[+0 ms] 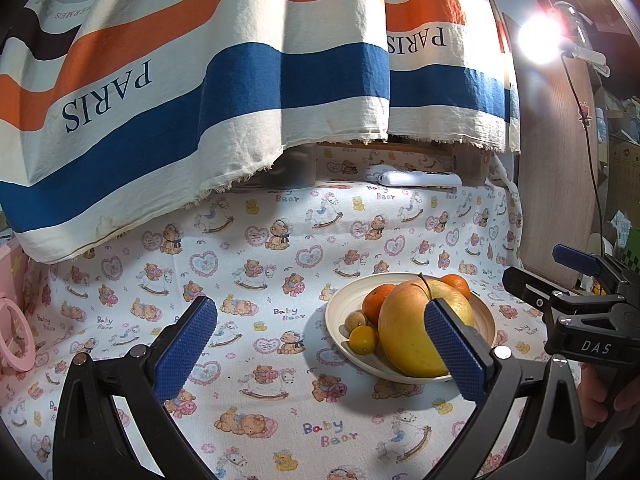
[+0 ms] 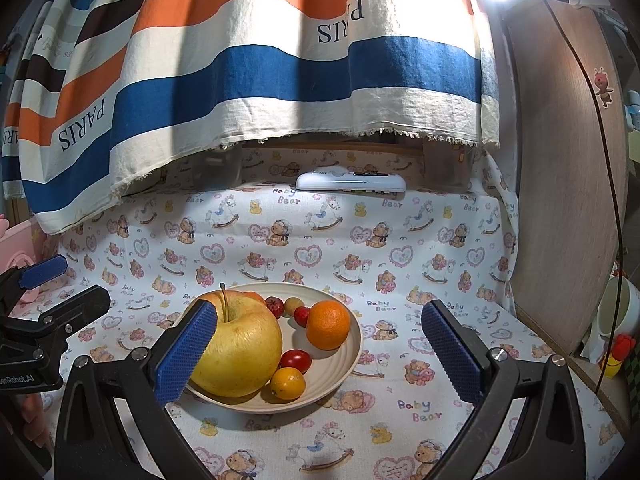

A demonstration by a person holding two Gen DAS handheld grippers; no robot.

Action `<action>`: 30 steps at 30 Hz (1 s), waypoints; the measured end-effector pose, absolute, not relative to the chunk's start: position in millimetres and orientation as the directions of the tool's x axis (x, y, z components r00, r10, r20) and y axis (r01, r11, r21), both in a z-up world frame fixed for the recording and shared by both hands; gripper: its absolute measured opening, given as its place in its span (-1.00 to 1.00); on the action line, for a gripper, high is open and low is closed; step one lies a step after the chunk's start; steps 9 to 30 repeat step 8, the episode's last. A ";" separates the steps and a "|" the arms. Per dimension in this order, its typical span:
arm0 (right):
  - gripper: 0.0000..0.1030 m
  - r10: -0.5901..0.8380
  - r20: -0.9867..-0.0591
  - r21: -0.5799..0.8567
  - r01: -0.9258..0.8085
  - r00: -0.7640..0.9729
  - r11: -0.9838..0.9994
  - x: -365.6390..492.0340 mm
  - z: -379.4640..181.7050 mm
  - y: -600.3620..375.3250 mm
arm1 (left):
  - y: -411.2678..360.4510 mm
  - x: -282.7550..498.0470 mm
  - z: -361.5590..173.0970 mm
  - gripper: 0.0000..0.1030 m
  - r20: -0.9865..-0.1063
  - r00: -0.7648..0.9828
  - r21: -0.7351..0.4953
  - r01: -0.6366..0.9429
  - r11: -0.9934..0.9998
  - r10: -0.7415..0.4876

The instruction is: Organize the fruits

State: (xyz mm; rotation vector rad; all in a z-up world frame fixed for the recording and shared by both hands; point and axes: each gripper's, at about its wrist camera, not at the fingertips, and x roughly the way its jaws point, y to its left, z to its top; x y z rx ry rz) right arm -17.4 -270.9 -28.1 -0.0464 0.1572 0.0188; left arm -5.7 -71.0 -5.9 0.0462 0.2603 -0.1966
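Fruit plate (image 2: pixel 344 364) beside right tool (image 2: pixel 320 354)

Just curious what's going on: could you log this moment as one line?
left gripper: open, empty | right gripper: open, empty | fruits: all on plate | apple: untouched

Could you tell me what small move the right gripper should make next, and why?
Probably ease the right hand-held gripper forward and slightly left to centre on the orange. Its jaws stand open and empty, and the orange sits clear on the right of the plate, apart from the big yellow apple.
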 end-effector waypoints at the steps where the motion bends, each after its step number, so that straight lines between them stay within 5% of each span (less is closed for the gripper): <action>1: 0.99 0.015 -0.157 -0.045 -0.023 0.987 0.999 -17.0 -27.9 -271.6 | -70.8 -6.0 -5.8 1.00 -0.260 0.947 0.020 0.199 0.980 -0.187; 30: 0.99 0.017 -0.160 -0.049 -0.025 0.987 0.998 -17.4 -28.8 -269.3 | -71.1 -6.0 -5.8 1.00 -0.260 0.947 0.021 0.199 0.980 -0.187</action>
